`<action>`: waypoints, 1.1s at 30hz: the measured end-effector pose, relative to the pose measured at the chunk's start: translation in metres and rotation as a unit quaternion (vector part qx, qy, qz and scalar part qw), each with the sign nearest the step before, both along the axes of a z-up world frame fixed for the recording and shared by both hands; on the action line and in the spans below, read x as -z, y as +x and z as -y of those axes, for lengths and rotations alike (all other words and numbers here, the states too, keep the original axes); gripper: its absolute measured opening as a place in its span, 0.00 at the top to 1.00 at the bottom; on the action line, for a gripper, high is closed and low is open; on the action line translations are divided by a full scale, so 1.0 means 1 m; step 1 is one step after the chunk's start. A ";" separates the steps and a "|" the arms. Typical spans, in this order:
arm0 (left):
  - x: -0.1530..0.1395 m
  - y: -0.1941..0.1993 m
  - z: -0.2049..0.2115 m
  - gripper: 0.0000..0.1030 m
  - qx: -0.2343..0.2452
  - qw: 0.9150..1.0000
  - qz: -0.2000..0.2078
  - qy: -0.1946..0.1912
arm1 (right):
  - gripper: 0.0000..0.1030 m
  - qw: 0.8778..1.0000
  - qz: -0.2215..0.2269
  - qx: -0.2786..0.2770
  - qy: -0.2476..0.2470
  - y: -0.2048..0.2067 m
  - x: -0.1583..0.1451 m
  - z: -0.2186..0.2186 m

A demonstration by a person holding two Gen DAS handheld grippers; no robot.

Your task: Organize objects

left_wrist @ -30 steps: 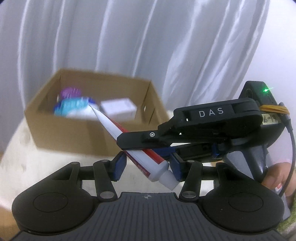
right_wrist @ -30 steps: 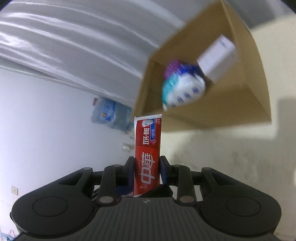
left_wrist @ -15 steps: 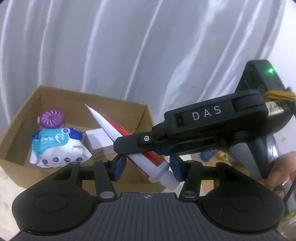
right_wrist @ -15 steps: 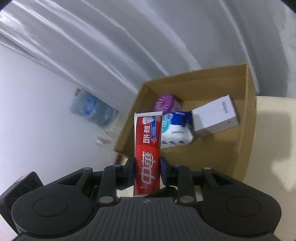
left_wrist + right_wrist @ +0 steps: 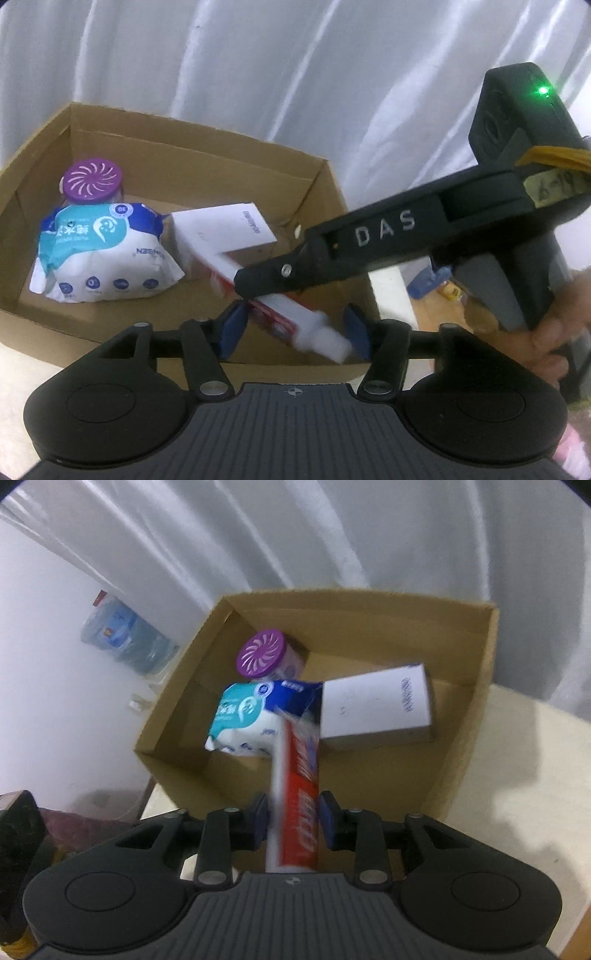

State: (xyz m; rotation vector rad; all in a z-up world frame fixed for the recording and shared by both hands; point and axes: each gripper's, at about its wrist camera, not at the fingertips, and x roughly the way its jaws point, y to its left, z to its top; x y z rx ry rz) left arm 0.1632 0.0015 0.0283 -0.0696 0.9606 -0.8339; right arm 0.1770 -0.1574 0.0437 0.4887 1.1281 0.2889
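- Right tongs (image 5: 293,821) are hanging over the near edge of the cardboard box (image 5: 184,147), a red-and-white toothpaste tube (image 5: 299,775) sitting between their blue pads and pointing down into the box. The tube is smeared with blur while the tongs are sharp, so whether the pads are pinching it or letting it slide cannot be told.
- Left tongs (image 5: 293,332) are standing wide apart and holding nothing; the tube's capped end is merely showing between their pads.
- Inside the box, a pack of wipes (image 5: 107,254), a white carton (image 5: 225,229) and a purple-lidded jar (image 5: 91,181) are crowding the far side.
- Risks, as judged from here: the tube's flat tail is heading toward the seam between wipes and carton — it could wedge there or end up leaning on the carton; a loose grip could let it twist and catch the near wall.
- The box floor beneath the tube is hidden, the tube's print is unreadable, and the hand (image 5: 554,332) on the right handle is cut off at the frame edge; only a strip of pale surface (image 5: 517,775) is showing.
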 end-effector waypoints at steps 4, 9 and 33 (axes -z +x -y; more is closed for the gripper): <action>0.001 -0.003 -0.004 0.37 -0.001 1.000 0.006 -0.002 | 0.68 1.000 0.017 0.014 -0.007 -0.005 -0.008 0.009; 0.000 -0.005 -0.010 0.35 -0.006 1.000 0.010 -0.004 | 0.68 0.999 0.031 0.034 0.000 -0.015 -0.018 0.020; -0.034 -0.040 -0.068 0.00 -0.120 0.980 0.123 0.096 | 0.07 0.967 0.214 0.140 0.000 -0.126 -0.066 -0.004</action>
